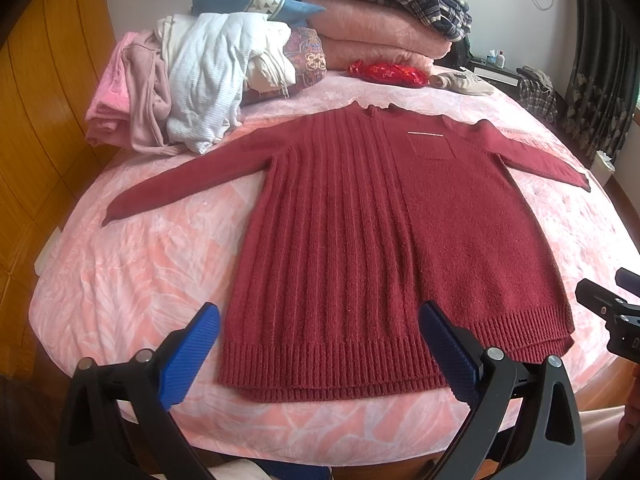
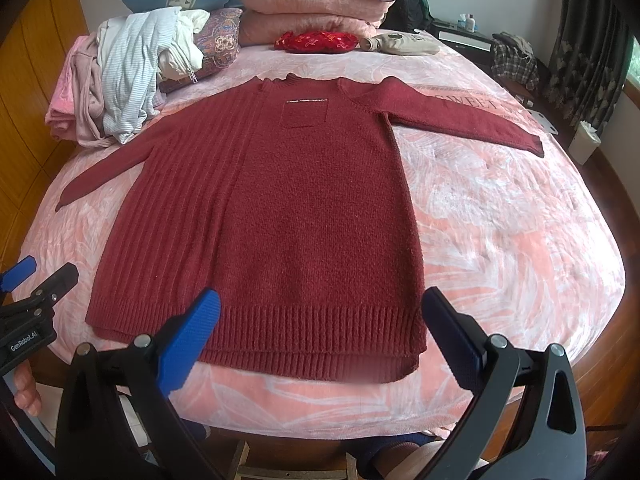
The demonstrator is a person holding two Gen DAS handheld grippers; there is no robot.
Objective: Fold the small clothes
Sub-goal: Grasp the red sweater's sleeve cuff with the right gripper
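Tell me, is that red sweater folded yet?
No, the red sweater lies spread flat on the bed, both sleeves stretched outward.

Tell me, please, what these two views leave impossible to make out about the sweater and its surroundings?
- Sweater back layer: both views, hidden under its front.
- Laundry pile lower garments: both views, covered by the white striped top.
- Lettering on the bedspread: right wrist view, partly covered by the sleeve.
- Bottles on the shelf: too small.

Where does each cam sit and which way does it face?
Left wrist: at the bed's foot, left of centre, facing the red sweater; its open left claw shows, right claw at the edge.
Right wrist: same edge, further right, facing the sweater; its open right claw shows, left claw and fingers at left.
Shared: sweater, bed, clothes pile.
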